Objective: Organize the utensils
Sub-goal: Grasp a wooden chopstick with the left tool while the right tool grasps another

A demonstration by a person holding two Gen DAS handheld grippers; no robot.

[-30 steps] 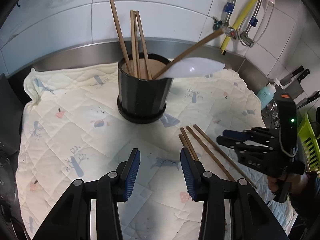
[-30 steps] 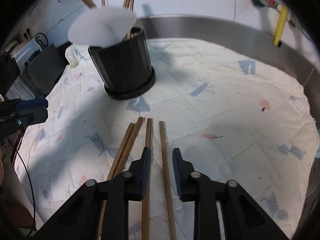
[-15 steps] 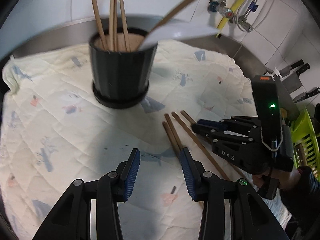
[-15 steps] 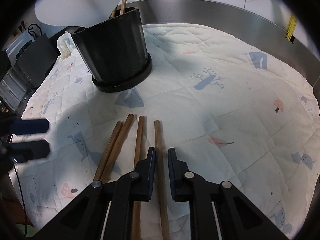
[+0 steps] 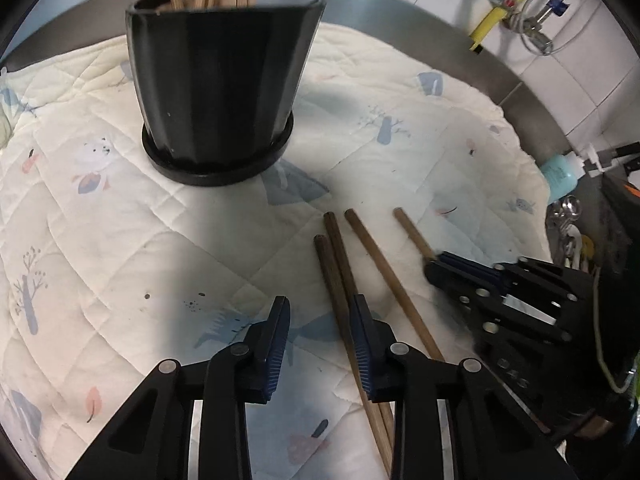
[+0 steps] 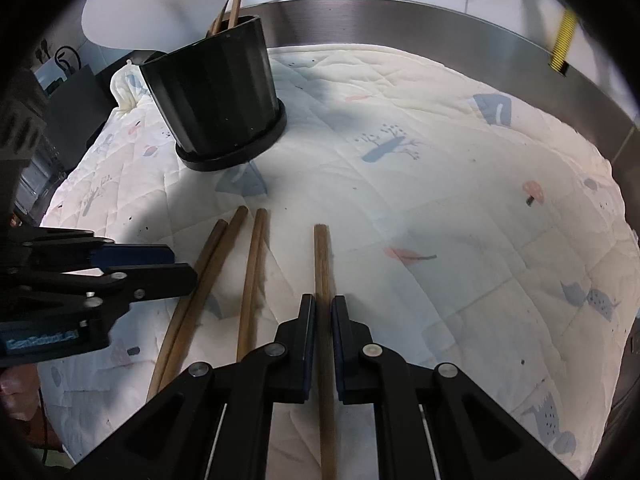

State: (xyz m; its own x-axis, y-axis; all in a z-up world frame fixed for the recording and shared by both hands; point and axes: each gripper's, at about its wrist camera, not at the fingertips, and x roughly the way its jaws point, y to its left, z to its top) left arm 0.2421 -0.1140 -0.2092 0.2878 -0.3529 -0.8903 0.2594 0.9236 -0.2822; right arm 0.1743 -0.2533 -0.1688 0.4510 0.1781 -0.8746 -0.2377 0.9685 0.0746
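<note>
Clamping on one chopstick (image 6: 322,264): right gripper (image 6: 323,312) has both pads pressed on the rightmost stick, whose free end points toward 12 o'clock in the right wrist view; the jaws have just been closing onto it. Left gripper (image 5: 320,320) jaws stand apart and have just been narrowing, with only quilted cloth (image 5: 120,240) between the pads; the right-hand pad sits just beside, maybe touching, the pair of chopsticks (image 5: 334,264) lying side by side, can't confirm contact. Left wrist view: four sticks on the cloth, fanned from about 5 o'clock up toward centre. Order left to right: the touching pair, a third chopstick (image 5: 384,276) slightly apart, then the clamped one, whose tip shows past the right gripper's pads at 3 o'clock. Right wrist view: same pair at 8 o'clock of frame centre, third stick between it and the held one, left gripper coming in from 9 o'clock with its fingertip just beside the pair. Black utensil holder (image 5: 220,80) stands upright on the cloth at 12 o'clock in the left view, 11 o'clock in the right view, well apart from the loose sticks. More chopsticks stand in it, plus a white spoon (image 6: 136,4) whose bowl pokes out over the rim. Steel counter rim (image 6: 440,28) curves round the far edge of the cloth. Blue bottle (image 5: 560,172) sits off the cloth at 3 o'clock in the left view.
</note>
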